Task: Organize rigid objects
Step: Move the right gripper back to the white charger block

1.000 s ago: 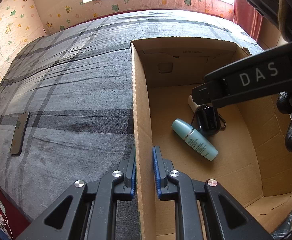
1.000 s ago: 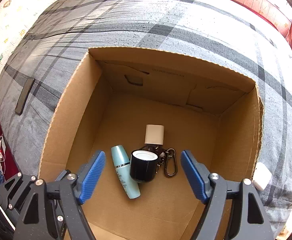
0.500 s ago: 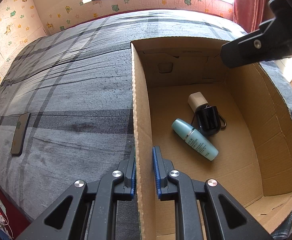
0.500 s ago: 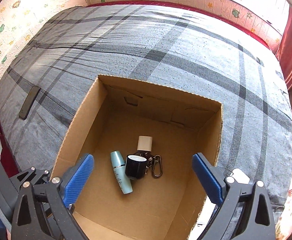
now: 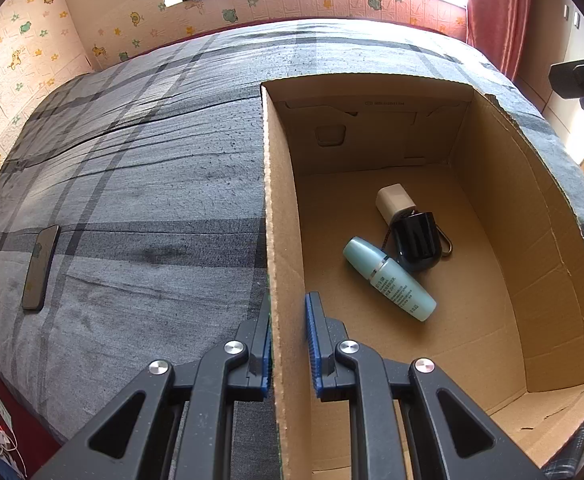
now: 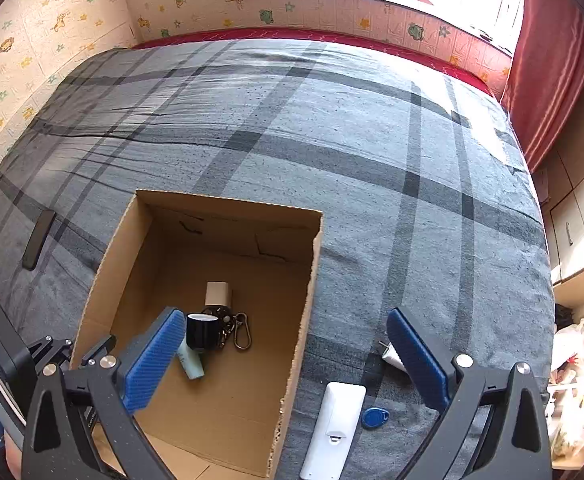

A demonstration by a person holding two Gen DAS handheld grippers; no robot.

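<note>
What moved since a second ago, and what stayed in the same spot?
The open right gripper rose out of the cardboard box and shifted right, so the white remote and blue tag now show. The left gripper stayed clamped on the box wall. The teal bottle, black cup and phone stayed put.

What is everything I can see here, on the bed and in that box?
cardboard box: 1, brown, on the bed, open top
bottle: 1, pale teal, lying in the box
cup: 1, black, in the box beside the bottle
charger cube: 1, cream, in the box behind the cup
carabiner clip: 1, metal, in the box
phone: 1, dark, on the bed left of the box
remote: 1, white, right of the box
key tag: 1, blue, beside the remote
bedspread: 1, grey plaid
left gripper: fingers clamped on the box wall
right gripper: fingers wide apart, holding nothing
</note>
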